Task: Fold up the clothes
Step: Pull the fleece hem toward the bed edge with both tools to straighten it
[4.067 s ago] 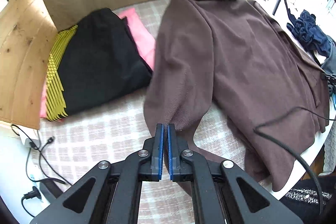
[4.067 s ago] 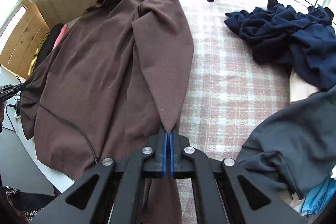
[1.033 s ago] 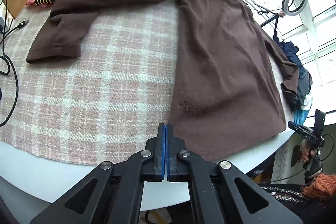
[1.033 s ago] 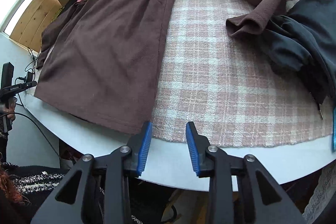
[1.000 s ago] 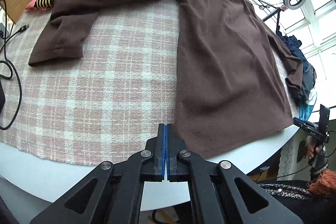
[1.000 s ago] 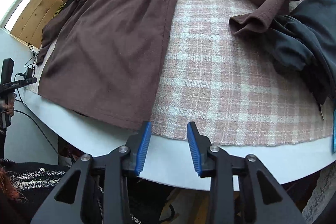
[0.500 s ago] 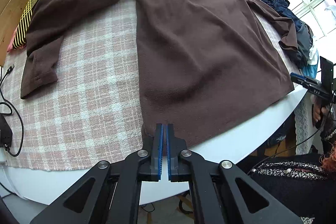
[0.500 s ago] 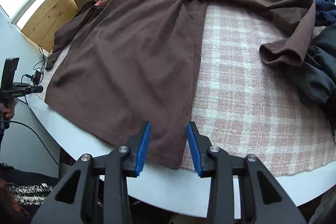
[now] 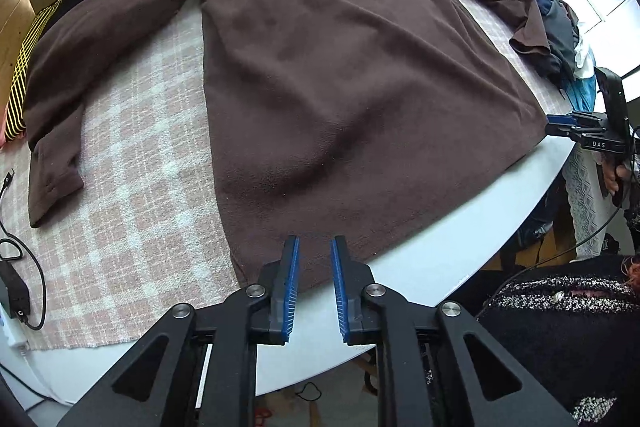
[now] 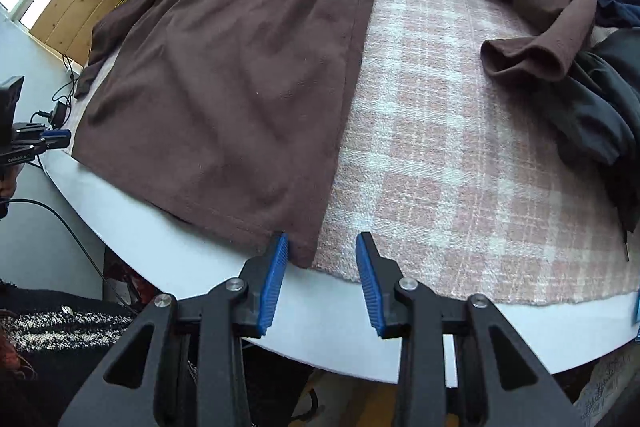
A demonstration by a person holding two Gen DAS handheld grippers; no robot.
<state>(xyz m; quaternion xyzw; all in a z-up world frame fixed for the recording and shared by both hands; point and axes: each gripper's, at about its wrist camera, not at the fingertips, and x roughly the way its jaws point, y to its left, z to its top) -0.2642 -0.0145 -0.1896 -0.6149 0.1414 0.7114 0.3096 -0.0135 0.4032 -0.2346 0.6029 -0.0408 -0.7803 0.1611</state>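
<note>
left wrist view first: the brown top (image 9: 340, 75) lies spread flat on the plaid cloth (image 9: 132, 155) that covers the round white tabletop (image 9: 472, 247), collar at the far side, hem at the near rim. its long axis runs from the collar straight back toward the camera. taking the hem as the landmark, the left sleeve reaches out to the left of it, cuff down on the plaid, and the left claw (image 9: 314, 283) hangs just over the hem's left part, a little in from the left corner. its jaws are opening, blue pads spread apart, cloth lying below the gap but not pinched.

right wrist view: the same hem runs along the tabletop rim, and its right corner sits right at the inner pad of the right claw (image 10: 320, 281), slightly left of the gap's middle. those jaws are closing, yet the pads do not press the cloth; mostly plaid shows between them. the right sleeve curls on the plaid well to the right of the hem, its cuff against a dark heap of clothes (image 10: 600, 107).

each claw is nearer its own end of the hem, so a lift toward the collar looks likely, with the right one needing a small shift left.
</note>
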